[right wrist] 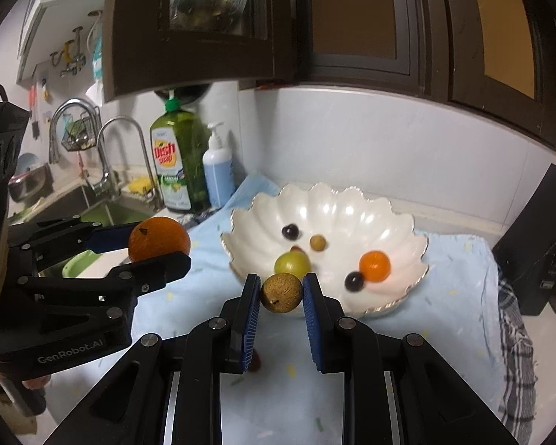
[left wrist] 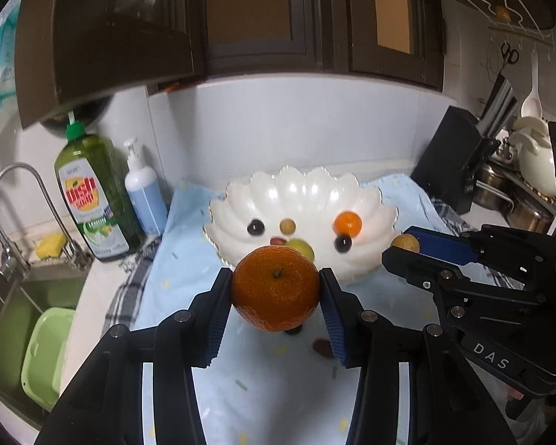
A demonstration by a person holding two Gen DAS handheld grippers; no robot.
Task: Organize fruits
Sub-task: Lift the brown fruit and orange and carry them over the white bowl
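Observation:
My left gripper (left wrist: 275, 289) is shut on a large orange (left wrist: 275, 287) and holds it above the blue cloth, just in front of the white scalloped bowl (left wrist: 367, 200). My right gripper (right wrist: 281, 291) is shut on a small brown round fruit (right wrist: 281, 292) at the bowl's near rim (right wrist: 389, 304). The bowl holds a small orange fruit (right wrist: 375, 265), a green fruit (right wrist: 292, 263), two dark grapes (right wrist: 290, 231) and a tan fruit (right wrist: 317, 242). Each gripper shows in the other's view: right (left wrist: 404, 246), left (right wrist: 159, 244).
A green dish-soap bottle (left wrist: 92, 200) and a blue pump bottle (left wrist: 144, 189) stand left of the bowl by the sink (left wrist: 15, 315). A black knife block (left wrist: 459, 163) and pots stand on the right. Dark cabinets hang overhead. Small fruits (left wrist: 322, 346) lie on the cloth under my left gripper.

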